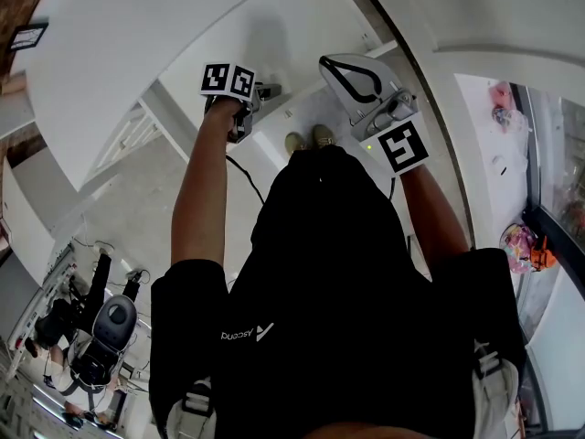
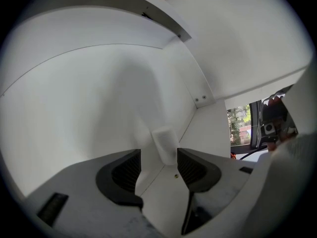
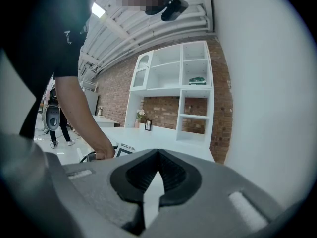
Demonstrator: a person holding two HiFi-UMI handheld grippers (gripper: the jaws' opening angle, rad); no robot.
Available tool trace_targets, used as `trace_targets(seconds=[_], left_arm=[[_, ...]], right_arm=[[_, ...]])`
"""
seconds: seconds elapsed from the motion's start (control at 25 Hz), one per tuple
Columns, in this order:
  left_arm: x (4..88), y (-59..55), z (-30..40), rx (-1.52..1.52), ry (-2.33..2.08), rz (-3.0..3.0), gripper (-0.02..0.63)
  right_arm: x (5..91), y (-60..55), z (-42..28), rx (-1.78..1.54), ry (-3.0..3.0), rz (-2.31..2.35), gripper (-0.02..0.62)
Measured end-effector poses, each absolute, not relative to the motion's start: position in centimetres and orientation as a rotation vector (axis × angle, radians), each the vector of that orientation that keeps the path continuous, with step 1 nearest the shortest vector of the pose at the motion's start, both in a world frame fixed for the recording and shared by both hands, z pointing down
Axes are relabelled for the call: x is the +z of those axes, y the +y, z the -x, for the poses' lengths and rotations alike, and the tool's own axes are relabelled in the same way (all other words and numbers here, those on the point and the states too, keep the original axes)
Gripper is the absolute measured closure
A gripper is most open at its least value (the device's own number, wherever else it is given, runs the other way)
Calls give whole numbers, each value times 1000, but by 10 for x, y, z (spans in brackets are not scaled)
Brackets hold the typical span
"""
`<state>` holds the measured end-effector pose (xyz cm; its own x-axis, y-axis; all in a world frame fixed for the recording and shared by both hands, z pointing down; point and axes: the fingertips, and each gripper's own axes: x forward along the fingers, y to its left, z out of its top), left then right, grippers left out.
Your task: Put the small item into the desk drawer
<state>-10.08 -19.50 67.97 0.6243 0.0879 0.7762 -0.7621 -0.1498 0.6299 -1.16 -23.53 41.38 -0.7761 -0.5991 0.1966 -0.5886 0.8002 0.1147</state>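
A small white block (image 2: 166, 144) stands on the floor of the white desk drawer (image 2: 99, 98), close to its back corner. My left gripper (image 2: 158, 153) is inside the drawer with its jaws wide apart. The block sits at the jaw tips, nearer the right pad (image 2: 190, 168), and neither pad presses on it. In the head view the left gripper (image 1: 263, 92) reaches down into the drawer (image 1: 297, 108) below the white desk top (image 1: 137, 44). My right gripper (image 1: 352, 76) is held up beside it, away from the drawer. Its jaws (image 3: 158, 155) meet with nothing between them.
The person's shoes (image 1: 307, 140) stand on the floor by the drawer. A grey machine (image 1: 111, 329) stands at the lower left, and pink things (image 1: 523, 243) lie at the right. A white shelf unit (image 3: 181, 95) stands against a brick wall. A black cable (image 2: 245, 155) runs outside the drawer.
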Motion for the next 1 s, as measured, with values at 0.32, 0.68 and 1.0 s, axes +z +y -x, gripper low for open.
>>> trace_targets(seconds=[0.32,0.68,1.0], left_arm=[[660,-205,100,763,-622,-1618,379],[632,-213,110,745,-729,-1771,428],[572,-224,113,694,-920,-2051,563]], right_arm=[[413,-231,13,-67,-2775,-902,595],[404,-225,23,-94,-2798,-885,595],[388,-215,36,-120,-2832,-880,595]])
